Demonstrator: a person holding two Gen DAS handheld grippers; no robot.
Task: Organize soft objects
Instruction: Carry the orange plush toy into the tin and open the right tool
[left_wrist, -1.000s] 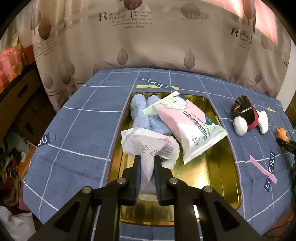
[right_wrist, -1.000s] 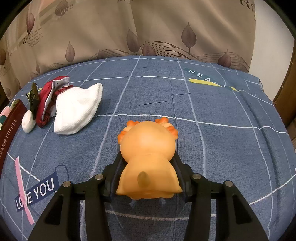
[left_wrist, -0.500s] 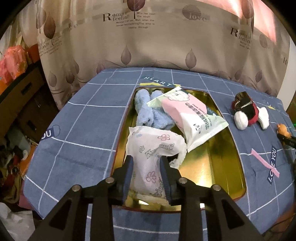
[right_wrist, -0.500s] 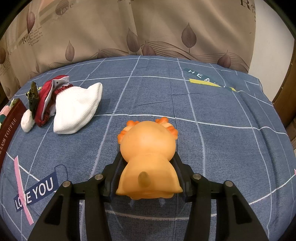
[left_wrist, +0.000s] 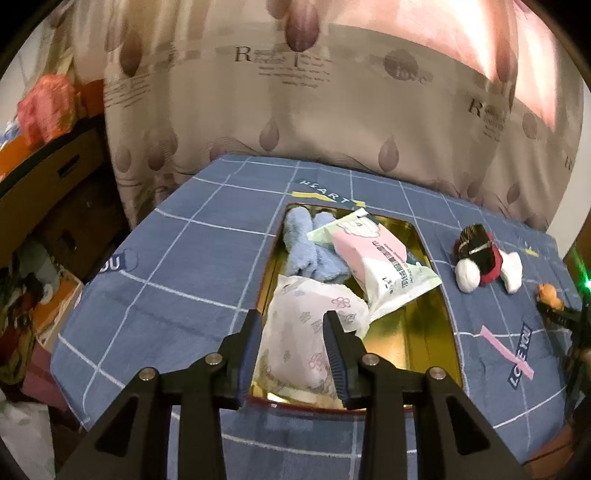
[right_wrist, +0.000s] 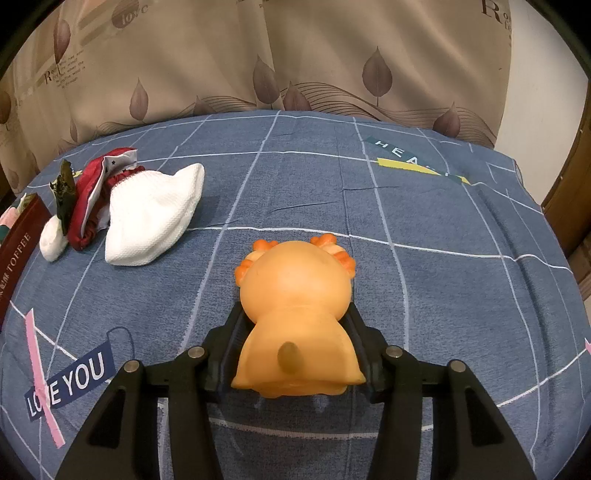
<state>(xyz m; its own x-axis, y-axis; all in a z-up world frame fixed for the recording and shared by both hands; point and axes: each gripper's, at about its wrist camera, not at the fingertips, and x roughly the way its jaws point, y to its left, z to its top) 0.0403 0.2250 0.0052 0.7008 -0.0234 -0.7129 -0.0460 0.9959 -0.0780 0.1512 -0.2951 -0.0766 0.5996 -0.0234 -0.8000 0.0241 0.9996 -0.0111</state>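
A gold tray (left_wrist: 430, 332) on the blue tablecloth holds a blue fluffy cloth (left_wrist: 308, 251), a pink and white wipes pack (left_wrist: 380, 266) and a white flowered pack (left_wrist: 303, 332). My left gripper (left_wrist: 293, 352) is open and raised above the flowered pack, apart from it. My right gripper (right_wrist: 295, 343) is shut on an orange soft toy (right_wrist: 295, 299) just above the cloth; the toy also shows in the left wrist view (left_wrist: 548, 293). A red and white Santa hat (right_wrist: 122, 210) lies to the toy's left, also in the left wrist view (left_wrist: 487, 262).
A patterned curtain (right_wrist: 295, 55) hangs behind the table. Boxes and clutter (left_wrist: 44, 206) stand off the table's left side. The tray's dark red outer wall (right_wrist: 16, 236) marked TOFFEE shows at the far left of the right wrist view.
My left gripper has let go of the flowered pack, opened wide and drawn back and up; the pack now lies in the tray. The right gripper and toy have barely moved.
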